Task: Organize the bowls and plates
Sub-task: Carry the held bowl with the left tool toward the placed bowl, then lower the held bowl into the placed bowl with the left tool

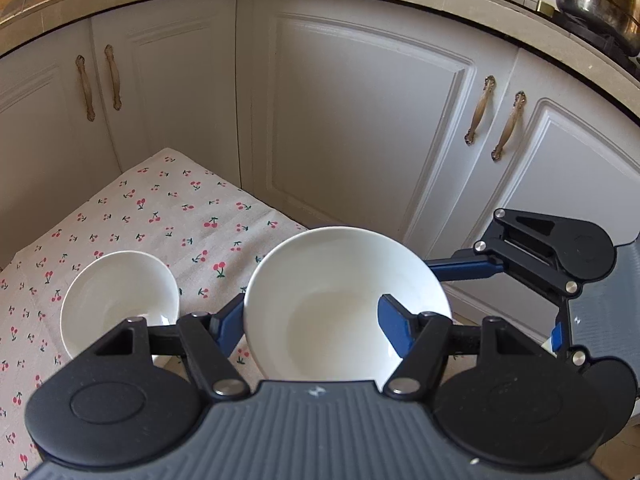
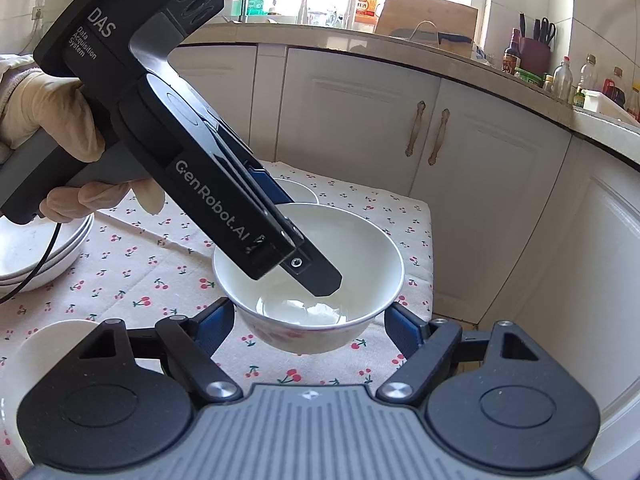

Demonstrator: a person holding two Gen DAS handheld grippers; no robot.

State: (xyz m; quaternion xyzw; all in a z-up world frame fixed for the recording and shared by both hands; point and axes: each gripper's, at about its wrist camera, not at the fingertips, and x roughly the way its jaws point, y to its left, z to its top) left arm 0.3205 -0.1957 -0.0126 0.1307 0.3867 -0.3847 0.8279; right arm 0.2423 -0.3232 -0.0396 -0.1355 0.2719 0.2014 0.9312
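My left gripper [image 1: 316, 322] is clamped on the rim of a large white ceramic bowl [image 1: 340, 308]: one blue finger [image 1: 394, 330] sits inside the bowl against its wall, the other blue finger [image 1: 226, 326] lies outside it. From my right wrist view the same left gripper [image 2: 316, 276] reaches down into the bowl [image 2: 308, 276], a black jaw tip inside near the bottom, and my gloved left hand [image 2: 56, 128] grips the handle. The bowl looks lifted and tilted above the bench [image 2: 140, 264], which is covered by a white cloth printed with red cherries [image 1: 168, 216]; I cannot tell whether its base touches the cloth.

My right gripper [image 2: 310, 326] is spread wide, its blue fingers [image 2: 404, 330] on either side of the bowl and apart from it, grasping nothing. In the left wrist view it shows at the right edge [image 1: 552, 264].

A smaller white bowl [image 1: 120, 300] stands on the cloth just beside the large one, toward the bench's left side. A stack of white plates [image 2: 36, 256] rests at the bench's left edge in the right wrist view, and part of another white dish [image 2: 44, 356] shows at the near left corner. Another white bowl rim [image 2: 300, 190] peeks out behind the left gripper. White cabinet doors [image 1: 360, 128] rise behind the bench.
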